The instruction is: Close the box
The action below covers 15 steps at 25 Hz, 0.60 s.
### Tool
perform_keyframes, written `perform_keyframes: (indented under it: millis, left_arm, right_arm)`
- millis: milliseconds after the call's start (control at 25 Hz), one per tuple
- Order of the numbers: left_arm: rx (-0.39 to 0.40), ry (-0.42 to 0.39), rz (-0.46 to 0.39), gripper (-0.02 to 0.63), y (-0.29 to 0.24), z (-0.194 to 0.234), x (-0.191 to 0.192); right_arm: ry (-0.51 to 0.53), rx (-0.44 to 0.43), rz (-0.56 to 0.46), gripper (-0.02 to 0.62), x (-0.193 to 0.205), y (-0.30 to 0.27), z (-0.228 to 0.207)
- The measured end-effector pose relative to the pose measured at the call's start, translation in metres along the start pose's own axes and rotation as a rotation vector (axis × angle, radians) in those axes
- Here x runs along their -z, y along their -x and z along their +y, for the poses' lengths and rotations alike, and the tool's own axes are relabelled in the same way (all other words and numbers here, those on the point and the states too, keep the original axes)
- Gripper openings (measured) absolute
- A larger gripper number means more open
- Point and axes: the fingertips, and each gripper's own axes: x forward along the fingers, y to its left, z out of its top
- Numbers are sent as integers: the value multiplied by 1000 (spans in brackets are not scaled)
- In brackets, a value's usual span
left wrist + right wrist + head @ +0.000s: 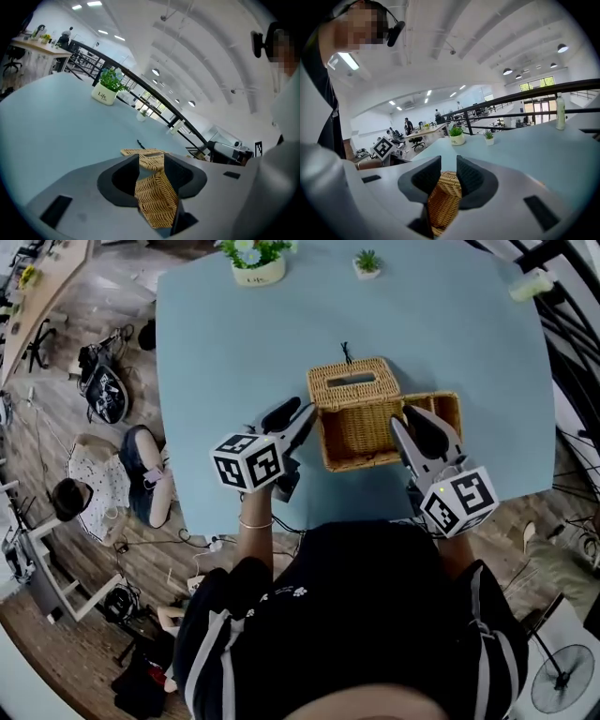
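A woven wicker box [359, 432] stands on the light blue table [234, 362], its slotted top [352, 381] facing up. A wicker flap [439, 409] lies out flat on its right side. My left gripper [302, 418] is at the box's left front corner, jaws apart, and the box [157, 201] shows in the gap between its fingers [151, 161] without being pressed. My right gripper [412, 423] is at the box's right side by the flap. Its jaws [448, 166] stand a little apart, with the wicker [440, 201] seen beyond them.
At the table's far edge stand a white planter [258, 266], a small potted plant [367, 263] and a pale bottle [531, 284]. A thin black cord [346, 353] lies behind the box. The table's near edge runs just under my grippers. Bags and shoes lie on the floor at left.
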Motion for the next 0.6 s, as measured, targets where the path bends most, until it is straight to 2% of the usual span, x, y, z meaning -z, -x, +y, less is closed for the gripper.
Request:
perform_keyframes:
  millis: [160,440,600]
  left_arm:
    - [41,118,38,164,-11,12,8]
    - [127,316,53,213,-27,27,13]
    - [166,396,55,215,-35,32,14]
  right_arm:
    - [-21,38,10,103,6,3,-5]
    - [-53,81,23,103,15,4,-12]
    - [-62,110,18,103,17,9,-15]
